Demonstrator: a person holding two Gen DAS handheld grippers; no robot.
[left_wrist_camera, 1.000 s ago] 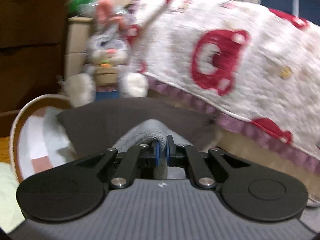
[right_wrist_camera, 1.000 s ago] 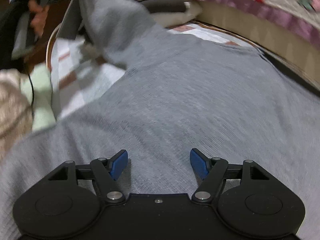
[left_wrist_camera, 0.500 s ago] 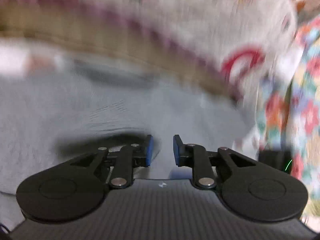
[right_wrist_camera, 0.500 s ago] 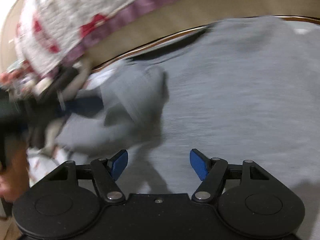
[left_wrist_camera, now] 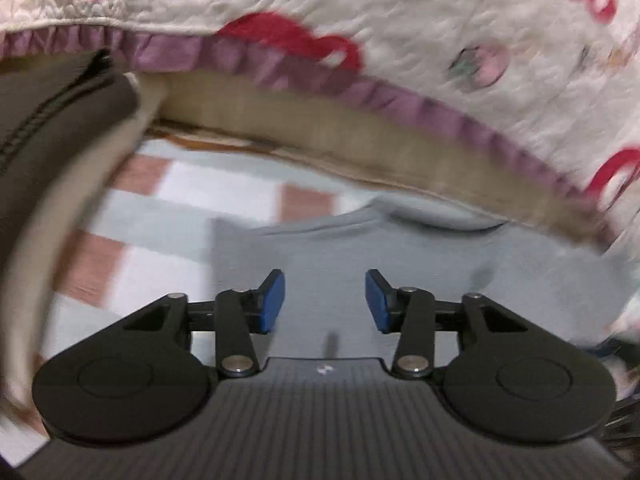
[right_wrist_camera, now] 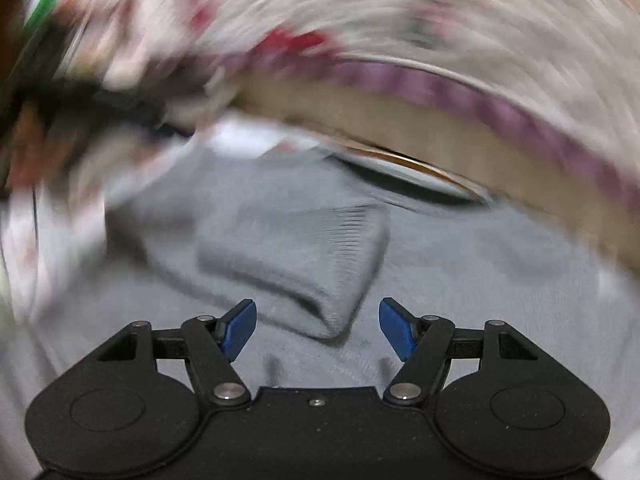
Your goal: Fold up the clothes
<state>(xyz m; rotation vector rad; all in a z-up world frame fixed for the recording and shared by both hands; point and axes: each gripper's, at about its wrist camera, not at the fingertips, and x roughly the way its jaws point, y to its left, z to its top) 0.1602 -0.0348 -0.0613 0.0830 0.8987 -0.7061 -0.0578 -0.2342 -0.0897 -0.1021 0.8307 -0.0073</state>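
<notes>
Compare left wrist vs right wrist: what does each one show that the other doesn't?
Left wrist only: the checked sheet with pink squares, a dark zipped fabric, and the open left gripper, empty after just opening. Right wrist only: the folded-in ribbed cuff on the sweater, ahead of the open right gripper. Both: grey sweater, the quilt with its purple trim.

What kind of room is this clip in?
Probably a bedroom: a quilt with a purple frill hangs over what looks like a mattress edge, beside a checked mat holding a grey sweater.

Dim, motion-blurred, fisheye-warped edges
</notes>
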